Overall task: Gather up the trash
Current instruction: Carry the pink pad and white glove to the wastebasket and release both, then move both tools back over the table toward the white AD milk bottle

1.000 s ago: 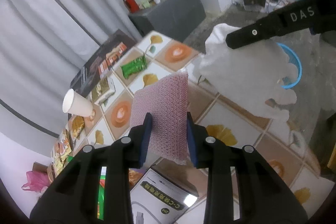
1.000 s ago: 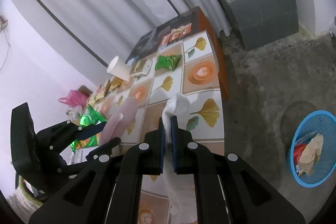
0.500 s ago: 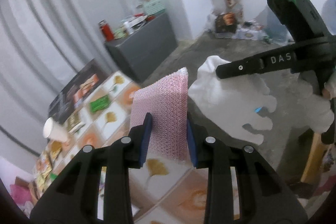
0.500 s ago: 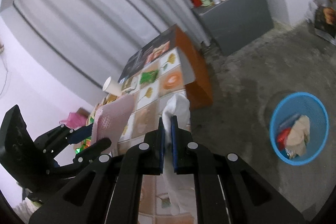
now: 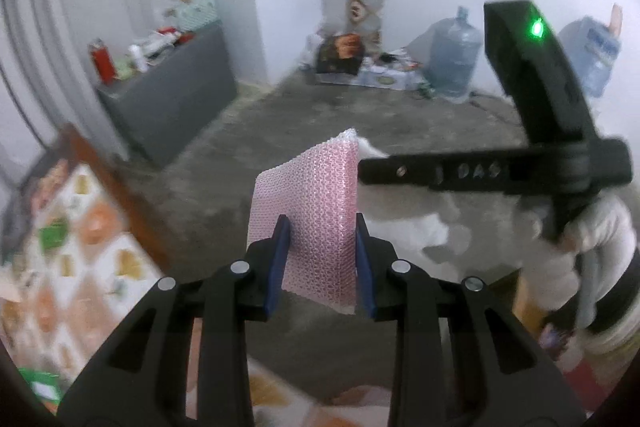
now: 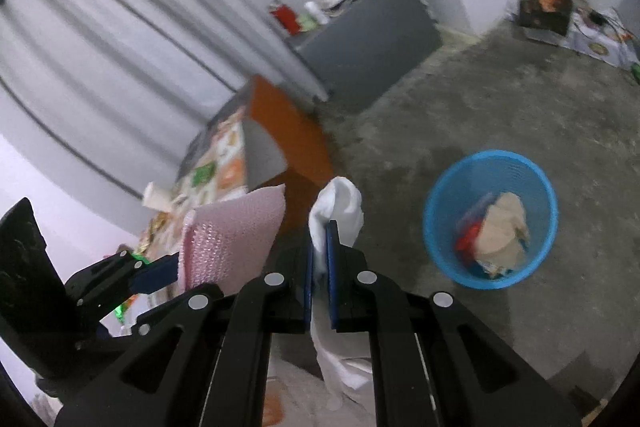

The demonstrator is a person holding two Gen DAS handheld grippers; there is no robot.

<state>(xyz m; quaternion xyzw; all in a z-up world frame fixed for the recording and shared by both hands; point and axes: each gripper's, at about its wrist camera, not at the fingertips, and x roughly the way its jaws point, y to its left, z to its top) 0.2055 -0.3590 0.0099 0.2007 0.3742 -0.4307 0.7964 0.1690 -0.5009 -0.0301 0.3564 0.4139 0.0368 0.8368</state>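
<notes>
"DAS" lettering on right hand-held gripper (image 5: 464, 171) clamping white tissue (image 6: 340, 205)

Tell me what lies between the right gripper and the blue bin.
Right wrist view: only bare concrete floor separates the right gripper, shut on white plastic, from the blue bin.

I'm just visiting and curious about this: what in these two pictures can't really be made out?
- Blue basket: absent from the left wrist view; its contents are too small to name.
- White tissue: its lower end is hidden behind the right gripper.
- Pink bubble wrap: its bottom edge is hidden by the left gripper.
- Table: motion blur smears what lies on it.
</notes>
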